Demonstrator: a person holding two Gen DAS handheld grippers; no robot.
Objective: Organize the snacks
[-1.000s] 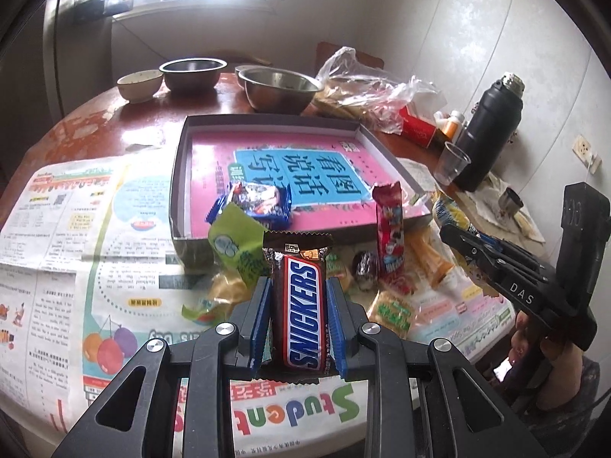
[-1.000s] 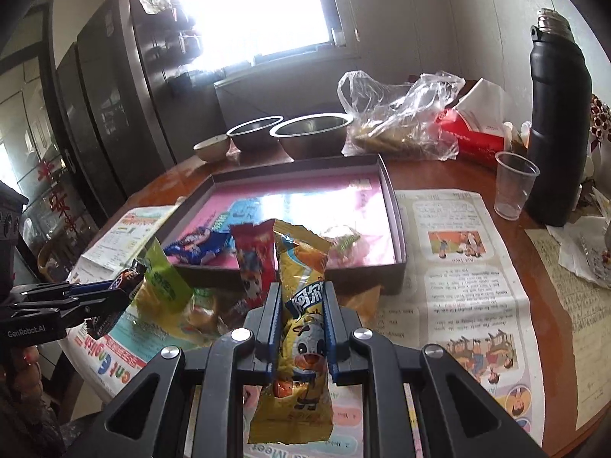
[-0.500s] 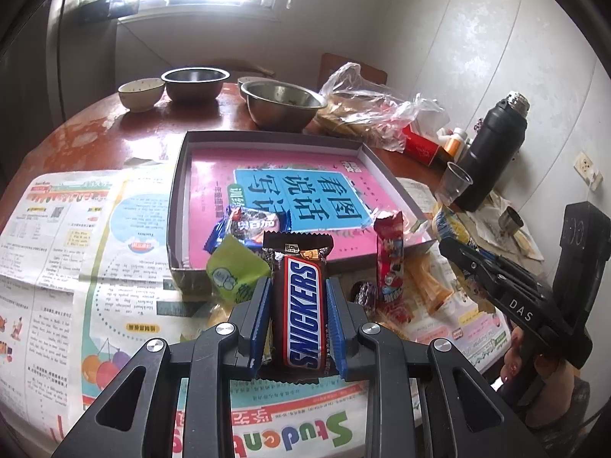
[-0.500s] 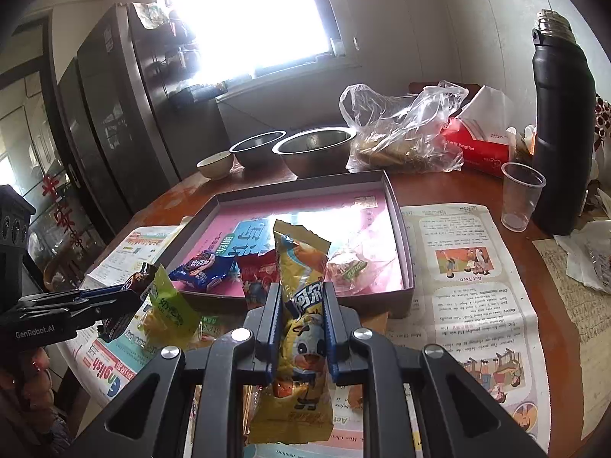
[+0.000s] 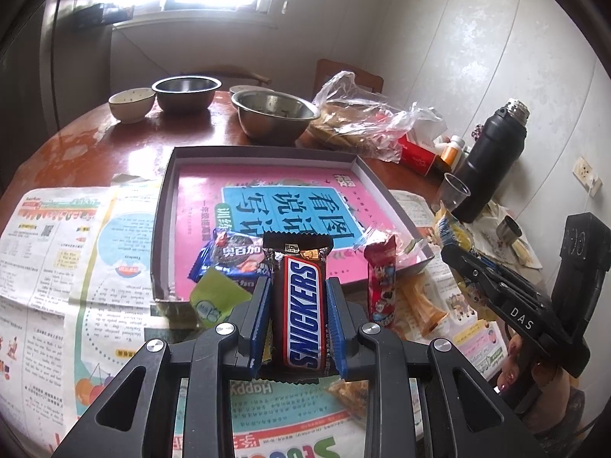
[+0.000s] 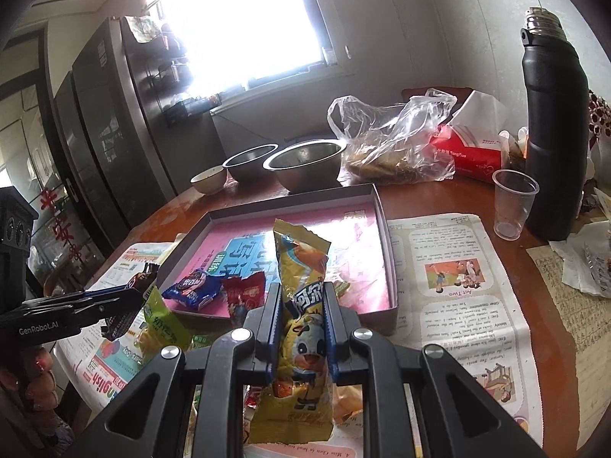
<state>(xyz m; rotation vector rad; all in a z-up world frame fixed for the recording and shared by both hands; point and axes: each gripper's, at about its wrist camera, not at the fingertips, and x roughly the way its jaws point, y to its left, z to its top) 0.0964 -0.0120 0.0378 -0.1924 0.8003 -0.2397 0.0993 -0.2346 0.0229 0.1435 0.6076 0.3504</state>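
My left gripper (image 5: 298, 286) is shut on a Snickers bar (image 5: 303, 313), held lengthwise above the near edge of the shallow grey box (image 5: 164, 198) with its pink and blue lining. A blue cookie packet (image 5: 229, 259) lies in the box's near corner. A red packet (image 5: 382, 282) and a green packet (image 5: 215, 299) lean at the box's front. My right gripper (image 6: 301, 294) is shut on a yellow snack bag (image 6: 301, 305) with a cartoon panda, just short of the same box (image 6: 385, 229). The left gripper (image 6: 133, 297) shows at the left of the right wrist view, the right gripper (image 5: 454, 259) at the right of the left one.
Two steel bowls (image 5: 273, 116) and a small ceramic bowl (image 5: 131, 103) stand behind the box. A plastic bag of food (image 5: 366, 129), a red tissue pack (image 6: 469, 152), a black flask (image 6: 553, 133) and a clear plastic cup (image 6: 513, 202) crowd the right side. Newspaper (image 5: 57, 252) covers the near table. More loose snacks (image 5: 424, 305) lie right of the box.
Both grippers have come closer to the box and a little higher, each still holding its snack. The box fills more of both views.
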